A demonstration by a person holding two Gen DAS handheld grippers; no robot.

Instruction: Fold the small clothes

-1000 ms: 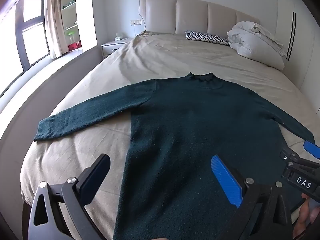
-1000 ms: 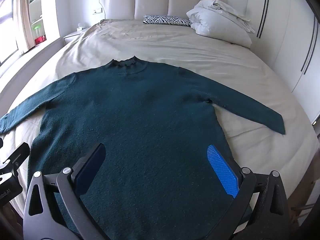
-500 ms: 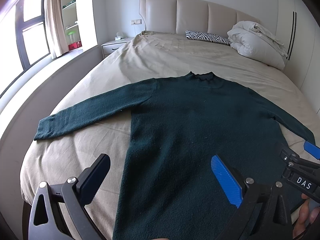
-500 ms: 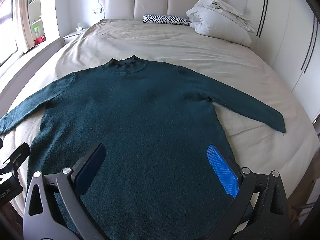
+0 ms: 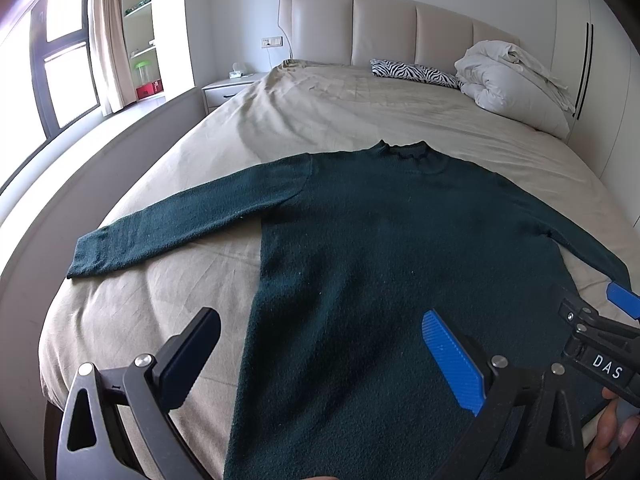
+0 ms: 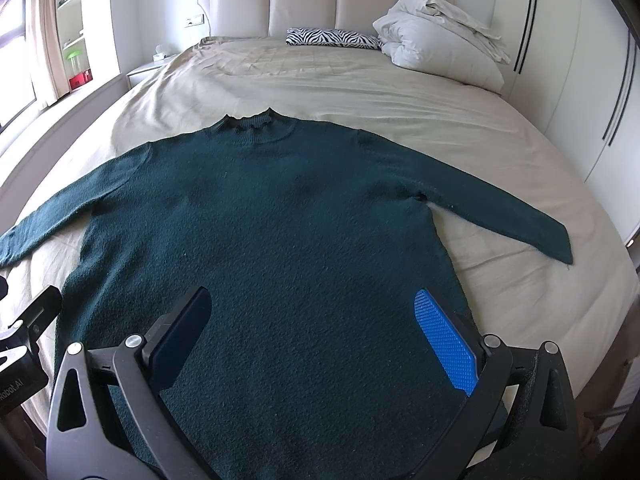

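Green sweater [image 6: 280,240] flat on beige bed [image 6: 340,84]; both grippers [image 5: 320,360] [image 6: 316,336] gape empty above it.

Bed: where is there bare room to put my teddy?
Bare sheet lies between the sweater's collar and the zebra pillow. Smaller patches lie beside each sleeve toward the bed edges. The near middle is crowded by the sweater and both open grippers.

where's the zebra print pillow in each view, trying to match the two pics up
Left wrist: the zebra print pillow lies upper right of centre, at the head of the bed, just left of the white duvet.
Right wrist: the pillow sits top centre, again just left of the duvet.
Shared landmark: the green sweater's collar, nearer the camera than the pillow in both views.
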